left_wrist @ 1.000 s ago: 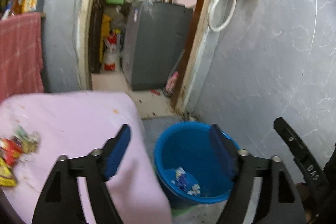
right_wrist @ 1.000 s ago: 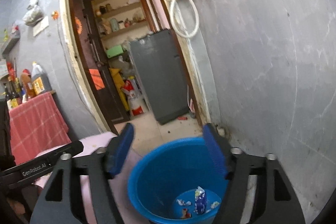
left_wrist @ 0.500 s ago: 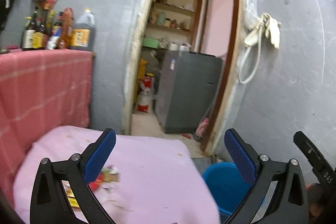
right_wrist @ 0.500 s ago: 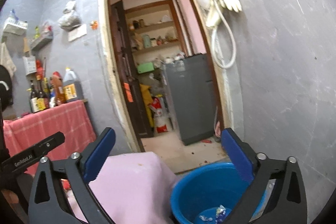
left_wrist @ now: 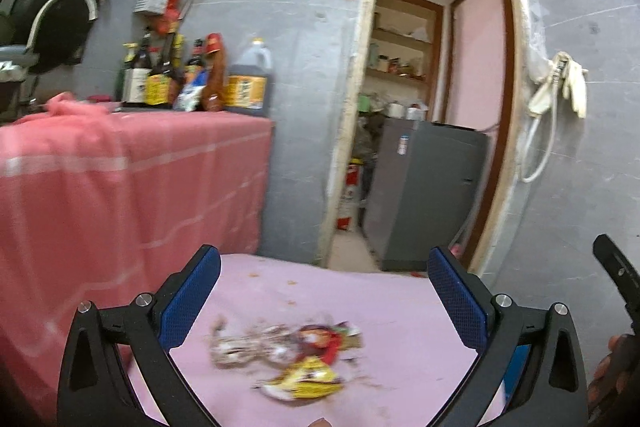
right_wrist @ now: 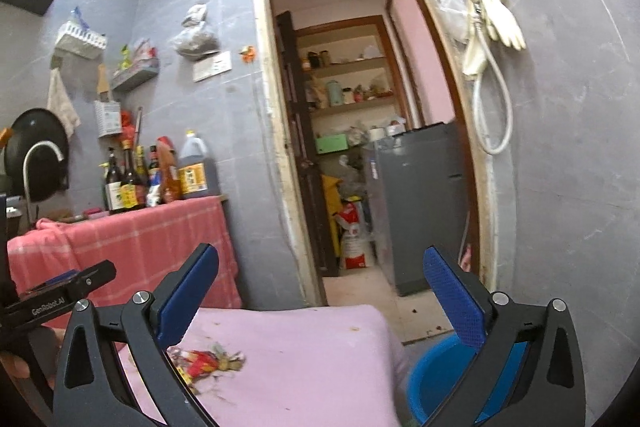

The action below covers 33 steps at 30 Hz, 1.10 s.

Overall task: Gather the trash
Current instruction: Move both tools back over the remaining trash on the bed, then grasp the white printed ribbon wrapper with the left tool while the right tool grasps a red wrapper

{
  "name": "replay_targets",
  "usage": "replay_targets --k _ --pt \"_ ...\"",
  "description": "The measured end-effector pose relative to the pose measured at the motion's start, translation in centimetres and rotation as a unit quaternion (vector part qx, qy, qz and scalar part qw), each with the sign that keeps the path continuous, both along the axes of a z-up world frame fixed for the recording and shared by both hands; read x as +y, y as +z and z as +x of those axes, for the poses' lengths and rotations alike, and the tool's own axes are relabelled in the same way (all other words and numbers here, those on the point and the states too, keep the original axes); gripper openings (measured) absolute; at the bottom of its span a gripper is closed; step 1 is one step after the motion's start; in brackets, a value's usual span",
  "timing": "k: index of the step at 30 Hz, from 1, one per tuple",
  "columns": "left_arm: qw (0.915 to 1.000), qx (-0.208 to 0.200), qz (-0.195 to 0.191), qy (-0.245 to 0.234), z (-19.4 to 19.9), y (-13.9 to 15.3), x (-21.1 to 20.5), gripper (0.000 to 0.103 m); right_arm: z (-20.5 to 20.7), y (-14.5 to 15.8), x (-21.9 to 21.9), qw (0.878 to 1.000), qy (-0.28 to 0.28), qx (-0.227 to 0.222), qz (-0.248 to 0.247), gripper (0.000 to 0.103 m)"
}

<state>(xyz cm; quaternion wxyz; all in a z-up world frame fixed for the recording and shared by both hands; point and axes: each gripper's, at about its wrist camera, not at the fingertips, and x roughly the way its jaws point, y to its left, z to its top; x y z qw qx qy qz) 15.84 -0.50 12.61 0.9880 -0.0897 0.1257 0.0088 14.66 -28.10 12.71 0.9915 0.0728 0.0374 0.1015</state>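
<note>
Trash (left_wrist: pixel 288 359) lies in a loose heap of crumpled wrappers on my pink-covered surface (left_wrist: pixel 400 315), with a yellow packet at its near edge and a red one in the middle. From the left wrist view the heap sits between the two blue pads, toward 6 o'clock, blurred, and nothing touches it. My left tool (left_wrist: pixel 324 291) has just been opening and now stands spread wide with nothing between its pads. My right tool (right_wrist: pixel 320 291) has done the same: spread wide, empty. In the right wrist view the same heap (right_wrist: pixel 208 363) lies at about 7 o'clock, just beside the left pad and partly hidden behind that finger.

Around me, a blue bucket (right_wrist: pixel 440 379) stands on the floor at the surface's right end, at 5 o'clock in the right view, partly behind the right finger. At 9 o'clock a counter draped in a red checked cloth (left_wrist: pixel 120 195) carries a cluster of bottles (left_wrist: pixel 172 75) and a big jug (left_wrist: pixel 250 81). Straight ahead at 12 o'clock an open doorway (right_wrist: pixel 348 147) shows shelves and a grey cabinet (left_wrist: pixel 428 191). Pale gloves (right_wrist: pixel 496 19) and a white hose hang on the grey wall at 2 o'clock. Each view catches the other tool's black frame at its edge.
</note>
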Motion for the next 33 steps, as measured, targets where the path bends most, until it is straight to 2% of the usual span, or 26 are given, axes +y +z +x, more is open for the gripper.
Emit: replay_targets --k 8,14,18,24,29,33 --pt "0.9986 0.033 -0.001 0.041 -0.9 -2.8 4.8 0.101 0.9 -1.2 3.8 0.999 0.037 0.014 -0.011 0.103" --pt "0.9970 0.062 0.008 0.046 -0.9 -5.5 6.1 0.101 1.5 -3.0 6.0 0.997 0.060 0.040 -0.031 0.103" --pt "0.9953 0.083 0.023 0.045 -0.7 -7.3 6.0 0.101 2.5 -4.6 6.7 0.994 0.075 0.070 -0.044 0.103" --pt "0.9892 0.135 0.038 0.042 0.7 -10.6 6.2 0.101 4.1 -7.1 7.5 0.986 0.100 0.123 -0.059 0.103" --pt "0.9840 0.173 0.012 0.040 1.7 -12.1 7.0 0.101 6.0 -8.9 8.1 0.977 0.116 0.170 -0.059 0.103" --pt "0.9828 0.181 -0.008 0.035 2.4 -12.4 7.6 0.101 7.4 -10.2 8.8 0.969 0.131 0.203 -0.058 0.102"
